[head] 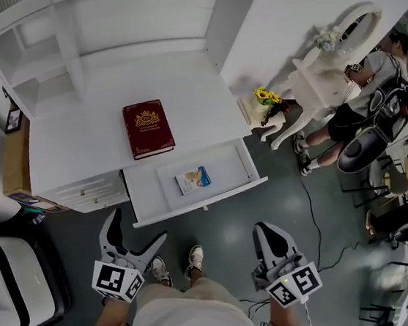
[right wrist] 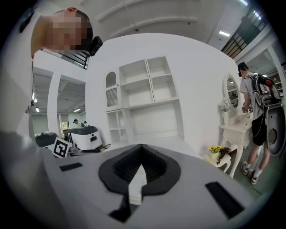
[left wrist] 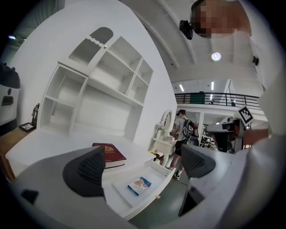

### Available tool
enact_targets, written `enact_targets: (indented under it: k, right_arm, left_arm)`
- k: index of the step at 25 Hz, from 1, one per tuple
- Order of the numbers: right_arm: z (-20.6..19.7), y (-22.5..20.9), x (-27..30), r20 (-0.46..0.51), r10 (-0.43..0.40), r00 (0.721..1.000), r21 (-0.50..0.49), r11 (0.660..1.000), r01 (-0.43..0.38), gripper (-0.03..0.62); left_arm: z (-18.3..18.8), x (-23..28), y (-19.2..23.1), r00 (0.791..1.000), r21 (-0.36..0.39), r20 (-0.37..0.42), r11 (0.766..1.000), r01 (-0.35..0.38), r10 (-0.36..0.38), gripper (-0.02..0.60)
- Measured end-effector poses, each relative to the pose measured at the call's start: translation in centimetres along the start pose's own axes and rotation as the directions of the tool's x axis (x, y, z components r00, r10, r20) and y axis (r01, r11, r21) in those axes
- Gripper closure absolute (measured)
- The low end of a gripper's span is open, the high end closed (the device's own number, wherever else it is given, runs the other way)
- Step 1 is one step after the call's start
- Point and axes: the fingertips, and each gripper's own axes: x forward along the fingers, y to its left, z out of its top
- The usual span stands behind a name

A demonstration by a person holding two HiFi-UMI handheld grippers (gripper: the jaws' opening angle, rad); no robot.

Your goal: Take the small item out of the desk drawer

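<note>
The open drawer [head: 149,196] at the tabletop's [head: 76,145] front edge holds a small blue packet [head: 193,179]. Left gripper [head: 138,226] spread wide, empty; right gripper [head: 265,229] pressed together, empty.

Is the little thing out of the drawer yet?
Not yet. The drawer already stands open, so that part looks done. The small item lies inside it, untouched. The left gripper is open, the right gripper shut, both empty and short of the drawer. To do: reach in, grab it, lift it out.
</note>
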Motion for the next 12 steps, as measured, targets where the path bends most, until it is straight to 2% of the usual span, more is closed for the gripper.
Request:
enact_targets:
  k: [5, 9, 12]
  right_arm:
    - [0.5, -3.3, 2.1, 0.027, 0.046, 0.999, 0.022, 0.999, -0.047, 0.585]
    - [1.5, -6.3, 4.0, 0.050, 0.095, 0.994, 0.030, 0.995, -0.096, 0.585]
    - [2.3, -8.5, 4.8, 0.066, 0.107, 0.992, 0.036, 0.993, -0.109, 0.585]
  left_arm:
    - [-0.2, 3.2, -0.5, 1.000, 0.044, -0.013, 0.999, -0.017, 0.017, 0.069]
    - [-0.8, 5.9, -0.8, 0.997, 0.073, -0.052, 0.996, -0.047, 0.050, 0.069]
    - [-1.6, 8.6, -1.1, 0.994, 0.118, -0.096, 0.992, -0.037, 0.049, 0.070]
